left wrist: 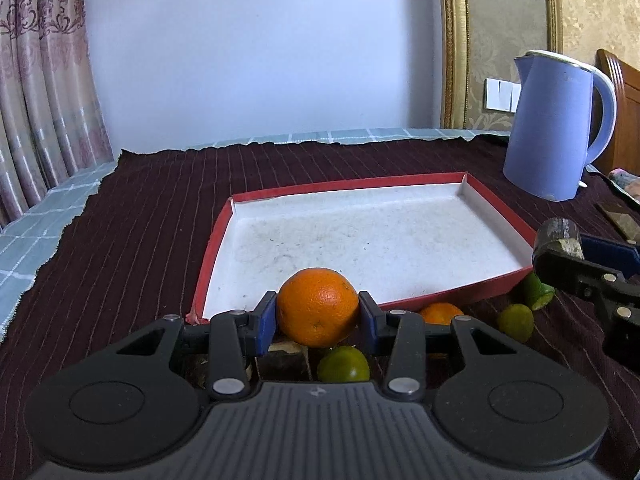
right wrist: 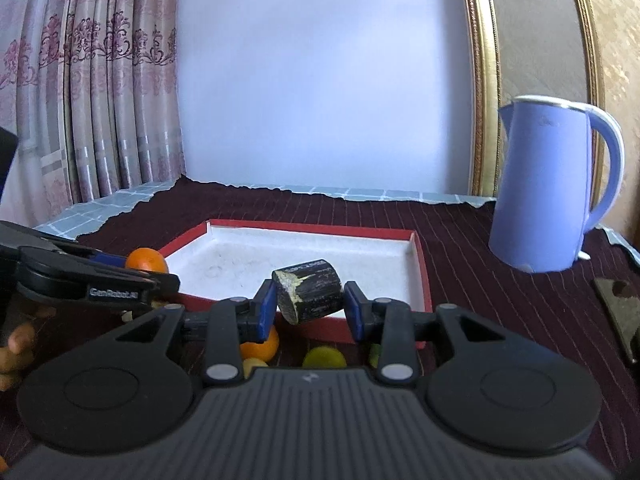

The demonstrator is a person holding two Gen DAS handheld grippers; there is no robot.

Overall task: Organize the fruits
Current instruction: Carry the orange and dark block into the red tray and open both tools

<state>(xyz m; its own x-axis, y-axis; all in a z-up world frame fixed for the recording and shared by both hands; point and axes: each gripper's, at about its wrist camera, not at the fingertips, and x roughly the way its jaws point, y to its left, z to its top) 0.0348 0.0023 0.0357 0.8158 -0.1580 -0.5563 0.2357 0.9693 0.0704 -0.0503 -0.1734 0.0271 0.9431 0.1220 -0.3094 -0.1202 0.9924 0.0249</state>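
My left gripper (left wrist: 318, 314) is shut on a large orange (left wrist: 318, 306) and holds it above the near edge of the red-rimmed white tray (left wrist: 496, 204). My right gripper (right wrist: 309, 306) is shut on a dark cylindrical chunk with a pale cut end (right wrist: 308, 290), held over the tray's near rim (right wrist: 336, 326). In the left wrist view the right gripper shows at the right with the chunk (left wrist: 558, 234). Below lie a small orange (left wrist: 440, 313), green citrus fruits (left wrist: 343, 365) (left wrist: 516, 322) and a cut green piece (left wrist: 538, 290). The tray holds no fruit.
A blue electric kettle (left wrist: 556, 124) stands at the back right on the dark striped cloth (left wrist: 140, 220). A flat dark object (right wrist: 618, 308) lies at the right. Curtains hang at the left, a white wall behind.
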